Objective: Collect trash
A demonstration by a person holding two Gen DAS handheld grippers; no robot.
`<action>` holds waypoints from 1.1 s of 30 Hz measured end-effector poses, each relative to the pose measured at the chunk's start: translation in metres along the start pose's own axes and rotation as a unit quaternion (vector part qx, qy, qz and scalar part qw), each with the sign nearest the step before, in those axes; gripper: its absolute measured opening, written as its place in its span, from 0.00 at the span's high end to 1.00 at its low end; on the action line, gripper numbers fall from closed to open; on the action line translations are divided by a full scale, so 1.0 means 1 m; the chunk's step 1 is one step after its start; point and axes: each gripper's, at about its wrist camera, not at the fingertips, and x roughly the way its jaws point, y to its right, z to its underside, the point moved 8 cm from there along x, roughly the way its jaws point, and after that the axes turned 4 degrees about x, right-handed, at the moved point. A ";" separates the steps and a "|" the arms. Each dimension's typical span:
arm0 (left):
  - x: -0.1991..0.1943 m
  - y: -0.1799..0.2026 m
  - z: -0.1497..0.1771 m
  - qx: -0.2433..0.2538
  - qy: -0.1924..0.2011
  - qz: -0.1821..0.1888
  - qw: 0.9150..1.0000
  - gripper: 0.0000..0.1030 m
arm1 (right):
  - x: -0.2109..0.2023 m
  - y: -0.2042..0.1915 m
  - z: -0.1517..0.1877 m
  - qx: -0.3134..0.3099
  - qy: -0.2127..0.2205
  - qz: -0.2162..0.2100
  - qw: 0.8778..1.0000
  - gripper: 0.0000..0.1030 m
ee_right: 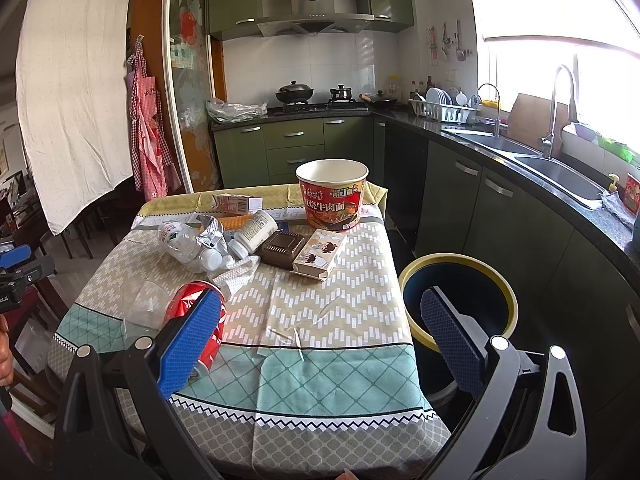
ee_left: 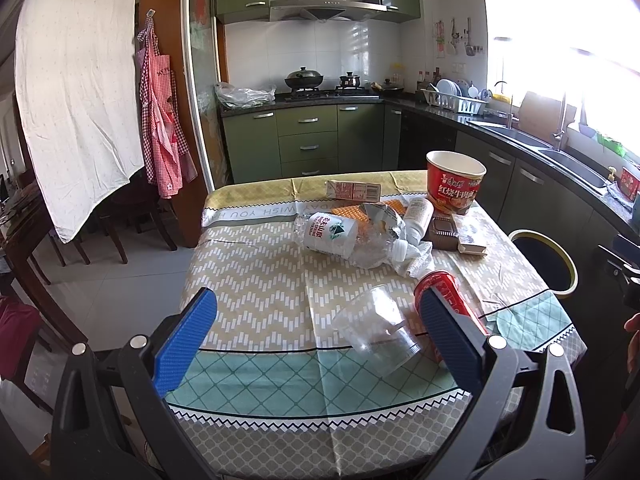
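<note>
Taking the red noodle tub (ee_right: 333,194) at the far edge of the desk (ee_right: 320,292) as the landmark, the trash lies in a loose heap to its left and nearer the camera: a crushed water bottle (ee_left: 328,234), a white pill bottle (ee_right: 252,232), a dark tray (ee_right: 282,248) and a small carton (ee_right: 320,254) touching it. Nearer still lie a clear plastic cup (ee_left: 376,330) and a red soda can (ee_left: 444,294) on their sides. The left tool (ee_left: 316,338) hovers wide open and empty, roughly framing the cup, likely lining up a first pick. The right tool (ee_right: 320,344) is likewise spread wide, holding nothing. Right of the tub, off the desk, the yellow-rimmed bin (ee_right: 460,300) waits to receive the trash.
</note>
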 end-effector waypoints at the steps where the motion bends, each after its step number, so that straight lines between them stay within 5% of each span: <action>1: 0.000 0.000 -0.001 0.000 0.000 0.000 1.000 0.06 | 0.000 0.000 0.000 0.000 0.000 0.000 1.000 0.04; 33: 0.012 -0.003 0.006 0.006 -0.028 -0.002 1.000 0.06 | 0.014 0.006 0.008 -0.010 -0.027 -0.004 1.000 0.04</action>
